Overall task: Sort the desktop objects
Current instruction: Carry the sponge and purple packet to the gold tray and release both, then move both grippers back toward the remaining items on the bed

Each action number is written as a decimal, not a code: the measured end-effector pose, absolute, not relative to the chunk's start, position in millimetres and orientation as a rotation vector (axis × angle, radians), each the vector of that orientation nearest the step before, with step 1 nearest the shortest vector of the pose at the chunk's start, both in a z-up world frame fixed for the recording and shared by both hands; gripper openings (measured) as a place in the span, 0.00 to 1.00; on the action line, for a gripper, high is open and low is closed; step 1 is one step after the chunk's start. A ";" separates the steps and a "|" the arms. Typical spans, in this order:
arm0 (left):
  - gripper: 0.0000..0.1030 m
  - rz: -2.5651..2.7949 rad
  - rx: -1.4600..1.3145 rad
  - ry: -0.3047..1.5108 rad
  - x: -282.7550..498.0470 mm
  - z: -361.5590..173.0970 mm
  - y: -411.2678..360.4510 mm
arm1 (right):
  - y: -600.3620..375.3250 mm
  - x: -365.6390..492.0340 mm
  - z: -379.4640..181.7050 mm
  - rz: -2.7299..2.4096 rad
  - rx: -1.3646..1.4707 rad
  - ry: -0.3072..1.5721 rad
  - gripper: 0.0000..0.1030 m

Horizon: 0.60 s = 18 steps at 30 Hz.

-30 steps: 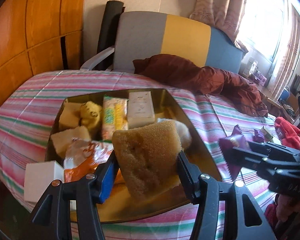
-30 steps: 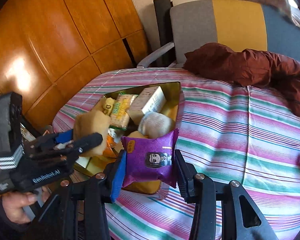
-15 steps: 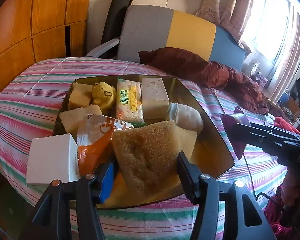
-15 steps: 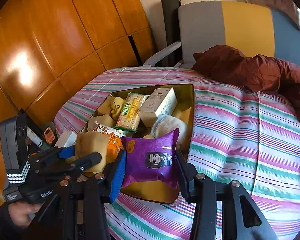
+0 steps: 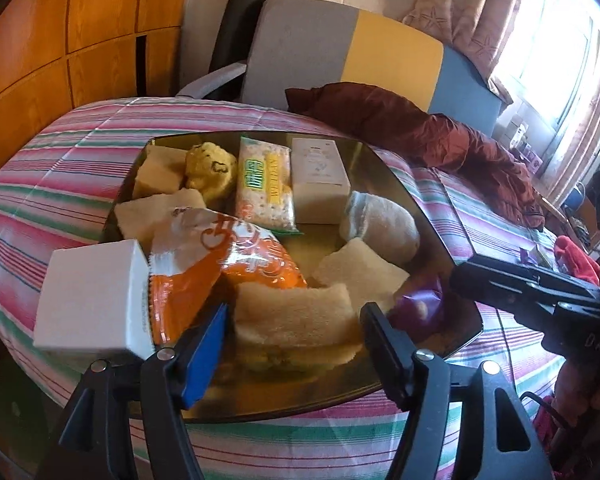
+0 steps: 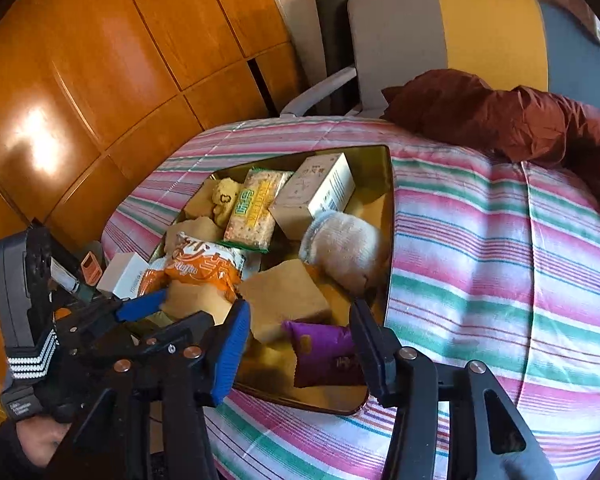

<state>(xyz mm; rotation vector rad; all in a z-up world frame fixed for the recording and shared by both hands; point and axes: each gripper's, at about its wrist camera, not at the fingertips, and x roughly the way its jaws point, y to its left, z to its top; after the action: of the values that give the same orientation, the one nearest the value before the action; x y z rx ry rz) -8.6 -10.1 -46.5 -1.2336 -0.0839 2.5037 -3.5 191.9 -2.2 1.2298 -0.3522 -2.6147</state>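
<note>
A tan sponge (image 5: 296, 320) lies in the near end of the gold tray (image 5: 300, 392). My left gripper (image 5: 294, 340) straddles it with its jaws opening and a gap on each side. A purple snack packet (image 6: 324, 352) rests tilted in the near corner of the tray (image 6: 391, 208). My right gripper (image 6: 298, 344) is over it, jaws opening, and the blue pad stands clear of the packet. In the left wrist view the right gripper (image 5: 472, 284) reaches in from the right beside the blurred purple packet (image 5: 420, 304). In the right wrist view the left gripper (image 6: 180, 312) reaches in from the left.
The tray also holds an orange snack bag (image 5: 228, 264), a green cracker pack (image 5: 264, 188), a white carton (image 5: 320, 176), a rolled sock (image 5: 380, 228), a yellow plush (image 5: 210, 168) and more sponges. A white box (image 5: 88, 304) sits at its left edge. A maroon garment (image 6: 520, 120) and a chair (image 6: 440, 28) lie behind.
The sponge has left the left gripper's jaws and lies flat in the tray. The purple packet has dropped from the right gripper's jaws into the tray. Both grippers have widened and sunk slightly.
</note>
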 end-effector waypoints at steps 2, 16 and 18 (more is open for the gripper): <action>0.66 2.512 -1.213 -0.107 -6.4 -43.8 -13.2 | 193.0 -2.7 -3.6 -2.615 1.239 -0.360 0.53; 0.67 2.532 -1.155 -0.166 -5.4 -32.5 -19.7 | 205.1 11.0 -7.4 -2.648 1.264 -0.420 0.68; 0.68 2.527 -1.159 -0.179 -5.2 -32.2 -20.2 | 208.2 12.6 -7.1 -2.652 1.264 -0.436 0.71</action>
<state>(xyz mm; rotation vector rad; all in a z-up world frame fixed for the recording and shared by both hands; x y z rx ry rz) -5.2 -20.2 -32.2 -1.1586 -0.1785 2.5265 12.6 208.2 -7.1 1.2644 -0.4360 -2.6524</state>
